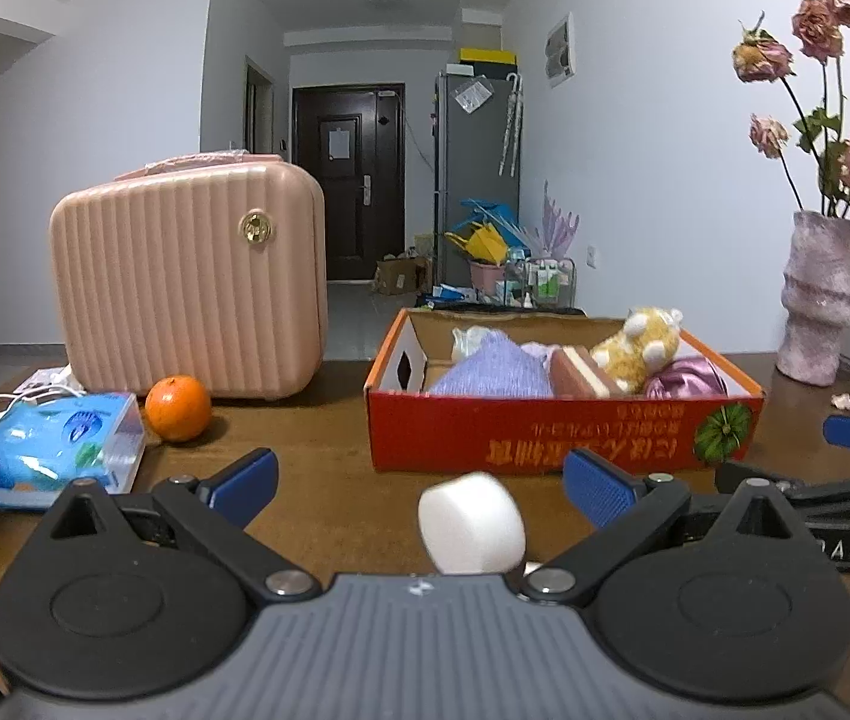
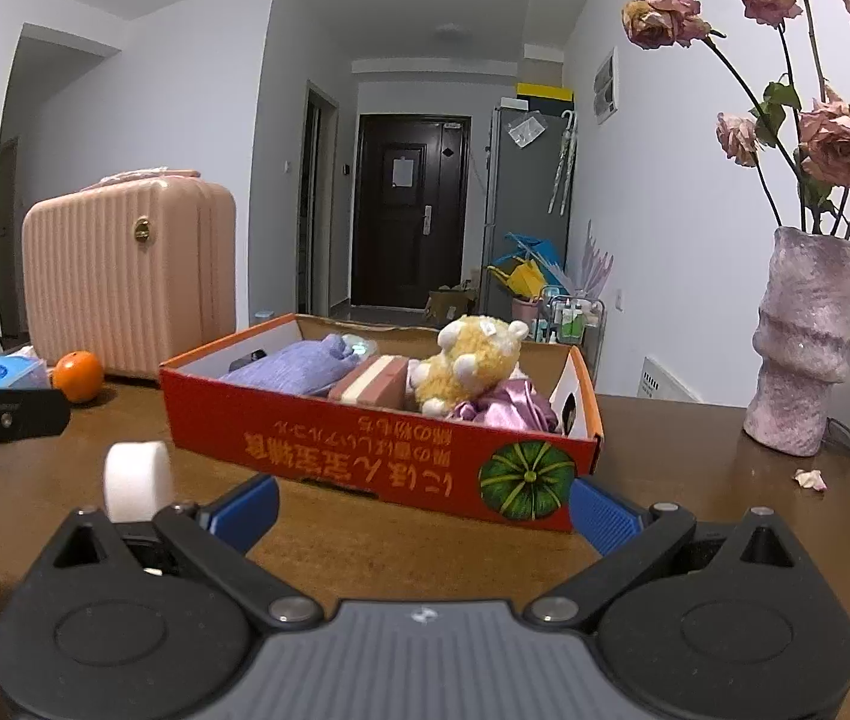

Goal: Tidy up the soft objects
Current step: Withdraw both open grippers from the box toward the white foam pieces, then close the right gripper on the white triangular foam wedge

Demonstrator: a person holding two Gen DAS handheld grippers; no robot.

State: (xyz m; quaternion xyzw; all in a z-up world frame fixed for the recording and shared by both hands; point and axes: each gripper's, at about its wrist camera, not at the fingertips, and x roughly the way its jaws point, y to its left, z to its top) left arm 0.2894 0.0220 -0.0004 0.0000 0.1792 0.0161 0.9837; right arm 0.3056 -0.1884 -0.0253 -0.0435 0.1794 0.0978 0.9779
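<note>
A red cardboard box (image 1: 544, 432) stands on the brown table and shows in the right wrist view too (image 2: 365, 450). It holds a purple knit item (image 1: 490, 369), a pink and cream sponge block (image 1: 580, 378), a yellow plush toy (image 1: 640, 348) and purple satin cloth (image 1: 688, 375). A white foam roll (image 1: 471, 522) stands on the table between my left gripper's open fingers, untouched; it also shows in the right wrist view (image 2: 137, 480). My left gripper (image 1: 422, 480) is open. My right gripper (image 2: 425, 504) is open and empty, just before the box front.
A pink suitcase (image 1: 191, 282), an orange (image 1: 177, 407) and a blue tissue pack (image 1: 59, 450) sit at the left. A purple vase of dried roses (image 2: 808, 342) stands at the right. Small crumbs (image 2: 811, 478) lie on the table near it.
</note>
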